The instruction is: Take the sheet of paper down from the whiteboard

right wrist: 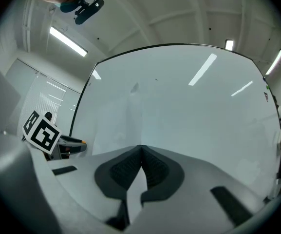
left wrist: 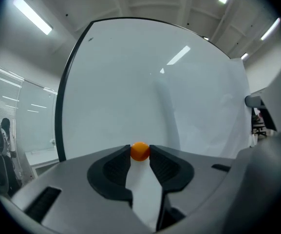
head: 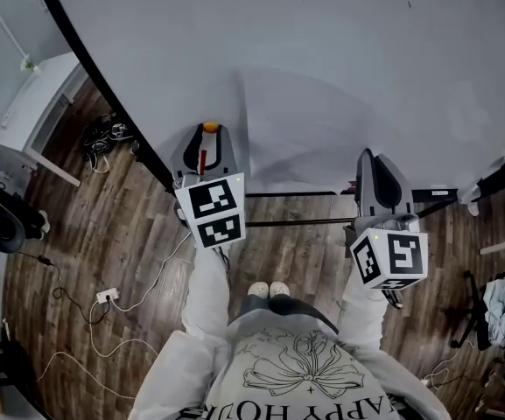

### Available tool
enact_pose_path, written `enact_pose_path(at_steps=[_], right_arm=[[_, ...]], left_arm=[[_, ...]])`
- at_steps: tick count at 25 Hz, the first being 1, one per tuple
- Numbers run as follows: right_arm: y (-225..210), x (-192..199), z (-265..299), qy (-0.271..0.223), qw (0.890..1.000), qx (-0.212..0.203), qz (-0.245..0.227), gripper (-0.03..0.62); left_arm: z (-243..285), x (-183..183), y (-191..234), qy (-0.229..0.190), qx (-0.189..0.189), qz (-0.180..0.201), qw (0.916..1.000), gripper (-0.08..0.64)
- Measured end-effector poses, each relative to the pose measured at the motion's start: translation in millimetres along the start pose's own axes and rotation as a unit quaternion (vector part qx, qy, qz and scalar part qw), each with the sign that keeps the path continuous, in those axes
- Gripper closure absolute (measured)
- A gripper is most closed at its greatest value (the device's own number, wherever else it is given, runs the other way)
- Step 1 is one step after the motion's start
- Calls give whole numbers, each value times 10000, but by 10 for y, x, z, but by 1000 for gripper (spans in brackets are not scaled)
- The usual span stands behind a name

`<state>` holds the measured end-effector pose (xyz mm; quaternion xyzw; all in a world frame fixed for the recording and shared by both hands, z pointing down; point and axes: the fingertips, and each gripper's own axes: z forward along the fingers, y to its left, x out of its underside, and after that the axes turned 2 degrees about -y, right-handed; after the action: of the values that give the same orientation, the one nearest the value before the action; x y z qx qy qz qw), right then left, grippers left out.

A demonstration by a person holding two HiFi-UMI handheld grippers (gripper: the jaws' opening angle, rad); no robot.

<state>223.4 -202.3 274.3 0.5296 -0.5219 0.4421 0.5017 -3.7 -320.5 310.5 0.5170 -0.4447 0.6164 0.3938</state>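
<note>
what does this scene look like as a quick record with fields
setting: whiteboard above a wood floor
sheet of paper: faint pale sheet against the board, between the two tongs
left tongs: shut on a small orange ball, close to the board
right tongs: shut, tips near the board; can't tell whether they pinch the sheet
task status: sheet not yet down

a white sheet of paper (head: 322, 121) lies flat on the black-framed whiteboard (head: 173, 33), barely paler than it, left edge upright near the board's middle. a round orange magnet (left wrist: 140, 151) is pinched in the left gripper (left wrist: 140, 156).
</note>
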Motion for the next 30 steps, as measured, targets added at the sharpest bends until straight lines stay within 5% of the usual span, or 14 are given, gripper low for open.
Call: enact_pose_path(at_steps=[16,30], right_arm=[[-81,9,14,24,10000,12,-1,589],[-52,-17,85,-8,9998,126,166,591]], left_arm=[[65,43,-17,-22,-242,108,9996,442],[-372,-154,-158,-376,-54,-187,9991,489]])
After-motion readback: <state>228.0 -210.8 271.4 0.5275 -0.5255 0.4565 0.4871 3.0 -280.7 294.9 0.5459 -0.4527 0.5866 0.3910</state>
